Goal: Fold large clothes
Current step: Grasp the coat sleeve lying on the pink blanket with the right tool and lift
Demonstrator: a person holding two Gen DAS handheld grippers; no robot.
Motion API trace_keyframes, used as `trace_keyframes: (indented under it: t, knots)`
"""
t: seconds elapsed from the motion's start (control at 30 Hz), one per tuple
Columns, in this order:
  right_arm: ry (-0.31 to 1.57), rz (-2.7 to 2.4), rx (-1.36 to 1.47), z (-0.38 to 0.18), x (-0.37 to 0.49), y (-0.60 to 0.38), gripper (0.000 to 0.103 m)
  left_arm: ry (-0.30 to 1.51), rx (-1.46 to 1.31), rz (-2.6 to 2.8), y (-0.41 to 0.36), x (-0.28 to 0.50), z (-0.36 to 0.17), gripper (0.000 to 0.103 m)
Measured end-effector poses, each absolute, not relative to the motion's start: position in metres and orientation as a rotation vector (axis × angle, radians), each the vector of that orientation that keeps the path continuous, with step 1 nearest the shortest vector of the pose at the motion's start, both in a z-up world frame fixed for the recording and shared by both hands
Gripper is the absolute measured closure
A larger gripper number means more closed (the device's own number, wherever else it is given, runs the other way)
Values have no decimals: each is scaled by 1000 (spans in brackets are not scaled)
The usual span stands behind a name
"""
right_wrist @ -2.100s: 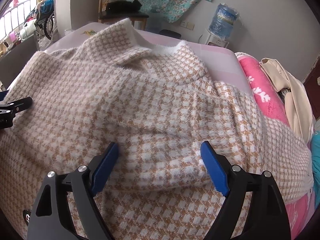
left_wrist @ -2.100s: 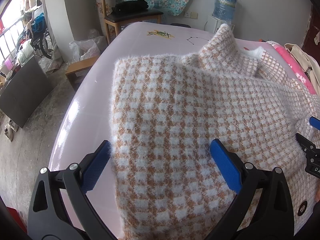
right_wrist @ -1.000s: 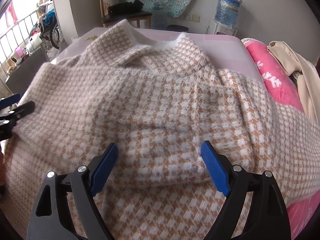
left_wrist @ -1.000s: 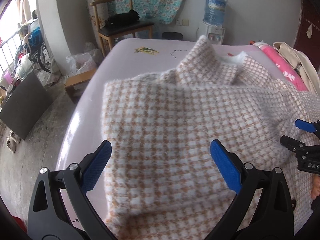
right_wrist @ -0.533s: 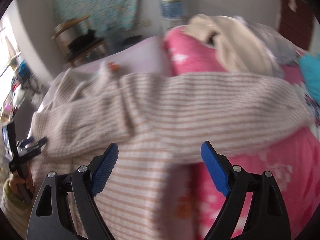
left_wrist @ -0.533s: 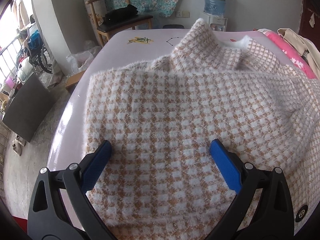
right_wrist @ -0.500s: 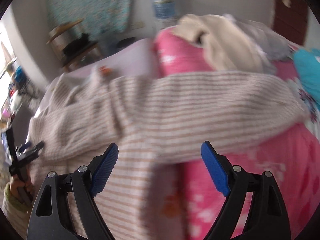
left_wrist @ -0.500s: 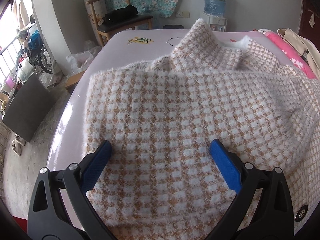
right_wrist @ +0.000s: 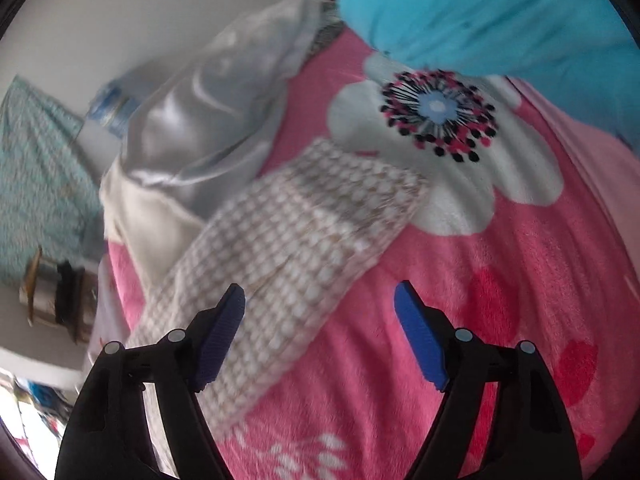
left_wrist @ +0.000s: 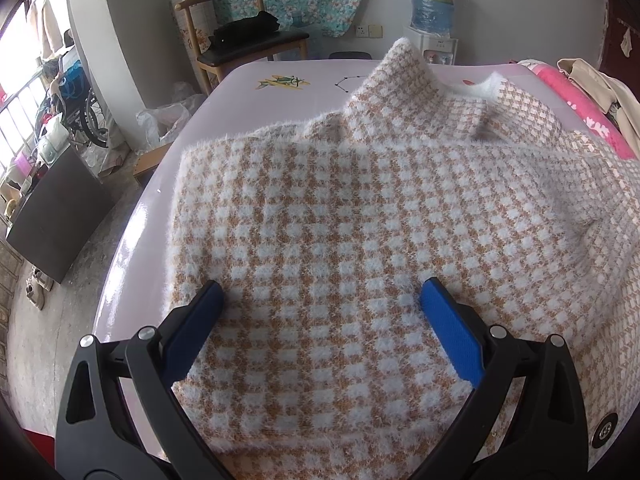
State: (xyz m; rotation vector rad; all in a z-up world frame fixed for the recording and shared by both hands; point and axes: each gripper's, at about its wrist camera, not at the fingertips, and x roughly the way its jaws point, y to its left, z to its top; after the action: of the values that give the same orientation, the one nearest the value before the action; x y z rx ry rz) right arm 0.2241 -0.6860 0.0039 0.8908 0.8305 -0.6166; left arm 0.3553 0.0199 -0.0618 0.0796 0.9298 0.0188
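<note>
The right tongs (right_wrist: 320, 300) are the ones placed for the next move. The sweater's loose sleeve (right_wrist: 288, 248) runs slantwise away from them over the pink flowered blanket (right_wrist: 500, 320), its long axis going from beside their left pad up and off to the right, where the cuff end lies ahead and well beyond the tips. Their jaws stand wide and have just been narrowing; the sleeve's edge lies under the left pad, but nothing is pinched.

The left tongs (left_wrist: 320, 300) hover low over the checked sweater (left_wrist: 360, 220), which lies spread flat on the pale pink bed (left_wrist: 280, 76) with its collar at the far end. Their jaws are wide apart, and the knit passes beneath them ungripped.

The right view is smeared, so the cuff's exact edge is hard to make out. How the sleeve joins the body is cut off, and neither view shows the other tongs.
</note>
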Motion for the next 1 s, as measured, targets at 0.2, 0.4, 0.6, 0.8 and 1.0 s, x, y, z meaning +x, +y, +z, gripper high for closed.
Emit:
trace_keyframes:
  t: [0.2,0.4,0.6,0.8,1.0]
  knots:
    - [764,-595,1057,-28,234,-713,47,928,80,19,20,355,-62,7]
    - [726,-625,1017,-34,237,-713,77,928,80,20,20,355,-62,7]
    - [680,-606,877,4,234,-695,86,927,78,19,21,354,-62,7]
    - [605,-566,742,70,227,-664,86,926,80,16,20,354,-62,7]
    - [515,-456,595,147,229,-602,87,923,82,14,19,353,-61,7]
